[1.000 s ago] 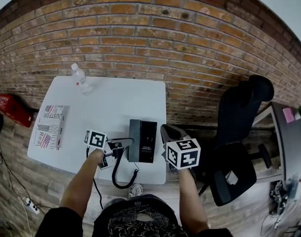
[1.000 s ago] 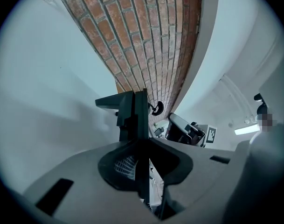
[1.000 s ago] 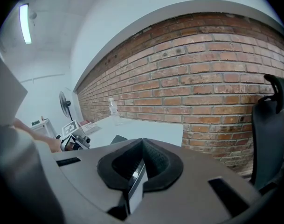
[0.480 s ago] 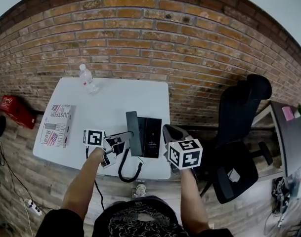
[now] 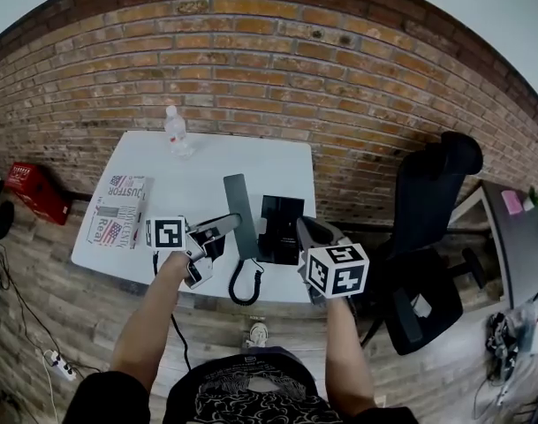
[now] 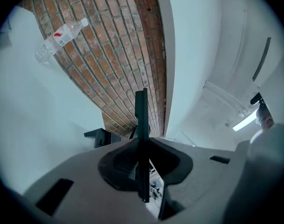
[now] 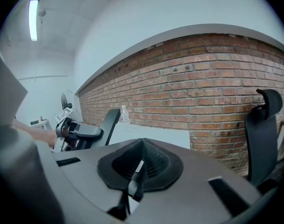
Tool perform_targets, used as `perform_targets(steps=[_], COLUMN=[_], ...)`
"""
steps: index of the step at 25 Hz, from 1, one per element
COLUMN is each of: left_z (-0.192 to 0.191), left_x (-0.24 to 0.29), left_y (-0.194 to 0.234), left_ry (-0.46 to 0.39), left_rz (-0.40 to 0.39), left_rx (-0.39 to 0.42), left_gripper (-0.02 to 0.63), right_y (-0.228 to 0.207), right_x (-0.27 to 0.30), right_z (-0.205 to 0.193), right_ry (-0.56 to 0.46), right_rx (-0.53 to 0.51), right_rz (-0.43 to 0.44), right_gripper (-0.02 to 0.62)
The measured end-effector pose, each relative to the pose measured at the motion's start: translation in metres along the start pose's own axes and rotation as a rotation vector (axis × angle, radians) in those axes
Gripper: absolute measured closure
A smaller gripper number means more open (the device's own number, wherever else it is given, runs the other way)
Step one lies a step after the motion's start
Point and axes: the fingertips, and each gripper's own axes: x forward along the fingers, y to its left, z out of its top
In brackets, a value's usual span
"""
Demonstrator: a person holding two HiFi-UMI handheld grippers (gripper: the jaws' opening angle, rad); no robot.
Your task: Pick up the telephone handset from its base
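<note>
Grips the telephone handset (image 5: pixel 239 212) edge-on in the left claw (image 5: pixel 224 227), raised off its base (image 5: pixel 283 226) and tilted above the white counter (image 5: pixel 207 166), coiled cord (image 5: pixel 243 286) dangling below. Holds the right claw (image 5: pixel 307 231) clenched shut, empty, just right of the base.

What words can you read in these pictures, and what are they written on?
"Real", as far as I can tell: on the flat box on the table; its other print is too blurred.
Telephone base: any print is too small to read.
Water bottle: red label, no words readable.
Marker cubes: black-and-white patterns, no words.
</note>
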Motion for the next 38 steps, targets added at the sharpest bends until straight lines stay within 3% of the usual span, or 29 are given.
perform_targets(steps=[4, 7, 11, 15, 17, 23, 27, 38], left_z=[0.007, 0.01, 0.016, 0.017, 0.016, 0.022, 0.025, 0.013], left_x=[-0.019, -0.034, -0.064, -0.099, -0.117, -0.183, -0.217, -0.315], left_y=[-0.021, -0.04, -0.06, -0.072, -0.078, -0.085, -0.1, -0.106], left_ry=[-0.049, -0.102, -0.167, -0.203, -0.238, -0.319, -0.372, -0.513], left_rz=[0.013, -0.001, -0.007, 0.037, 0.057, 0.207, 0.219, 0.444], left_rx=[0.052, 0.013, 0.041, 0.116, 0.098, 0.193, 0.245, 0.338], left_gripper=[0.534, 0.534, 0.534, 0.534, 0.534, 0.534, 0.534, 0.534], right_y=[0.021, 0.037, 0.064, 0.093, 0.108, 0.155, 0.186, 0.268], right_x=[-0.015, -0.025, -0.034, -0.038, -0.04, -0.039, -0.035, -0.019], right_z=[0.004, 0.005, 0.008, 0.009, 0.011, 0.016, 0.02, 0.018], right_ry=[-0.023, -0.036, -0.06, -0.081, -0.088, -0.104, -0.114, -0.113], right_rx=[-0.009, -0.019, -0.037, -0.046, -0.053, -0.085, -0.11, -0.172], right_rz=[0.005, 0.006, 0.022, 0.057, 0.078, 0.147, 0.189, 0.329], right_gripper=[0.595, 0.595, 0.595, 0.597, 0.595, 0.595, 0.595, 0.595])
